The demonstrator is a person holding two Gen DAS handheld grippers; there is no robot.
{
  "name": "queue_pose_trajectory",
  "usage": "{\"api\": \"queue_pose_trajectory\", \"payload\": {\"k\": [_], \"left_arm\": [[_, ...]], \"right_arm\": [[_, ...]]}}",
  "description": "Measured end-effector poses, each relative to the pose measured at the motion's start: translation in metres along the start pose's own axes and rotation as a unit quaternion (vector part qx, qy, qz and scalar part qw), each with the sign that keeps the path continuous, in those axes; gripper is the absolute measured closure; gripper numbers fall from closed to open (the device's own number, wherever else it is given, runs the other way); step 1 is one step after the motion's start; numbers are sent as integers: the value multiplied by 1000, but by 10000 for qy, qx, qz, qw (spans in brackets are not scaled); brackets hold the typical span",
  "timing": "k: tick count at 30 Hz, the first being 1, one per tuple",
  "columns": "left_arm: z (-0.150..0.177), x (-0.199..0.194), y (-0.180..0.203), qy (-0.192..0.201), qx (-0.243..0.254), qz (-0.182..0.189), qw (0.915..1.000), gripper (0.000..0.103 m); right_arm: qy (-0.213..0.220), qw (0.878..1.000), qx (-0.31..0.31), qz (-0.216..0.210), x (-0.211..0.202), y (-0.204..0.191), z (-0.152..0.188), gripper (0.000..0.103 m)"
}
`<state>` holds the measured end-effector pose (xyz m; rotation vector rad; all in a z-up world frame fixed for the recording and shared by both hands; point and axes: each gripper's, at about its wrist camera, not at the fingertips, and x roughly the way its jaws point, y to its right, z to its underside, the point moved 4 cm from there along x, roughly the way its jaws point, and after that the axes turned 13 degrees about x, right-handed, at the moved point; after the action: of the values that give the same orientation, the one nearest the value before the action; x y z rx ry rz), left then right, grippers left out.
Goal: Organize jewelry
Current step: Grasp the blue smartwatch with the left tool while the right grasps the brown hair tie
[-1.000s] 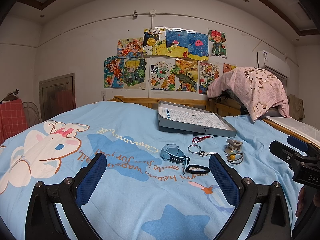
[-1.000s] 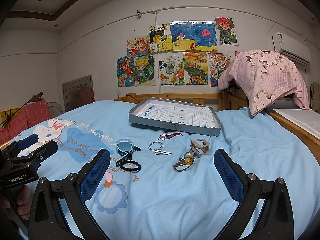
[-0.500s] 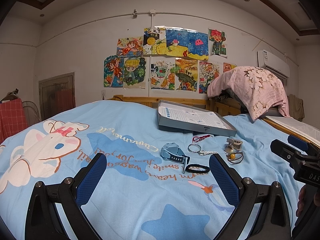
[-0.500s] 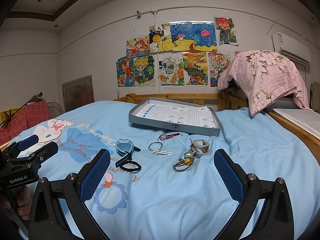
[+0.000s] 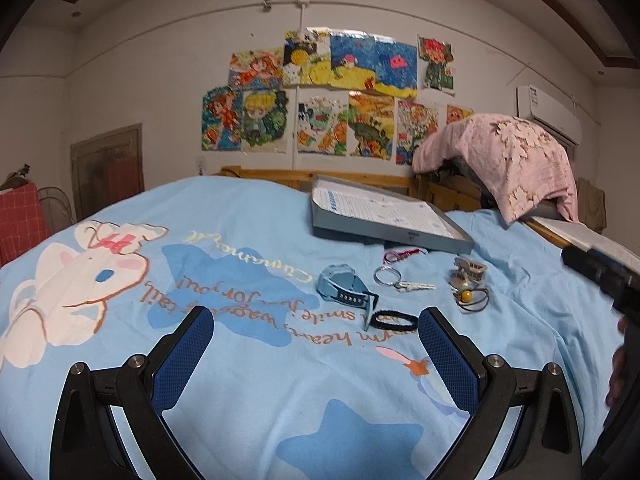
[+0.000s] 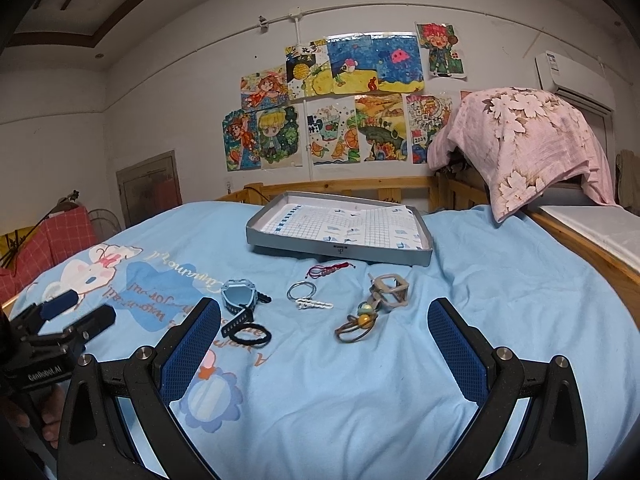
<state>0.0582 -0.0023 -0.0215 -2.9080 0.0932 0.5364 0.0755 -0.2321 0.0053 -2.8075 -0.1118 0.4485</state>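
Observation:
Jewelry lies in a loose row on the blue bedspread: a blue watch, a black band, a ring with keys, a red cord, a beaded hair tie and a beige clip. A grey tray lined with grid paper sits behind them. My left gripper and right gripper are open and empty, short of the items.
A wooden bed rail runs behind the tray. A pink flowered cloth drapes over furniture at the right. The left gripper's body shows at the left of the right wrist view. The right gripper's body shows at the right of the left wrist view.
Both grippers have moved slightly nearer the jewelry and stayed open. The items on the bed have not moved.

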Motion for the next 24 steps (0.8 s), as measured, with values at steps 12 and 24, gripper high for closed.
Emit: {"api": "queue_pose_trajectory", "payload": {"k": [12, 24], "left_arm": [[-23, 53, 5, -418, 66, 597, 9973, 0], [-45, 134, -3, -747, 346, 827, 9932, 0]], "right_arm": [[-20, 9998, 172, -129, 27, 25, -48, 1], [-501, 9983, 270, -142, 95, 32, -49, 21]]}}
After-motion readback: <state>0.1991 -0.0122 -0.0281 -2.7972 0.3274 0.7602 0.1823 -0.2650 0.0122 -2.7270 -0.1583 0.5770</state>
